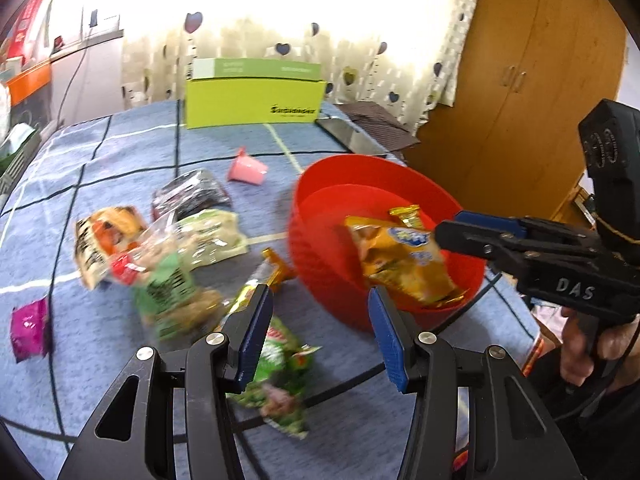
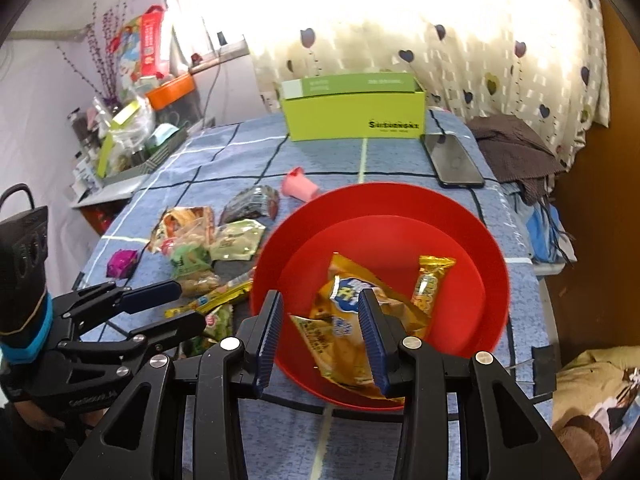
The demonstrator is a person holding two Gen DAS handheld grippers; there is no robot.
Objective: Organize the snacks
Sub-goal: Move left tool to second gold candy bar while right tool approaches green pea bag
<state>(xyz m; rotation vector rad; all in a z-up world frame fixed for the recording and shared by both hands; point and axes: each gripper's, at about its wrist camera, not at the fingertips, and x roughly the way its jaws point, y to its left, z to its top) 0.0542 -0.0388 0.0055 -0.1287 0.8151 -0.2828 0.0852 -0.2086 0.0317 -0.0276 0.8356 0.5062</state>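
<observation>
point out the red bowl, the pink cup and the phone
red bowl (image 2: 472,216), right wrist view, bare inner wall near the far rim
pink cup (image 1: 247,169), left wrist view, middle of its side as it lies tipped over
phone (image 2: 454,162), right wrist view, centre of its dark screen

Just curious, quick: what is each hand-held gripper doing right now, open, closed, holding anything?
Left hand-held gripper: open, holding nothing, above the snacks beside the red bowl.
Right hand-held gripper: open, empty, over the bowl.
</observation>
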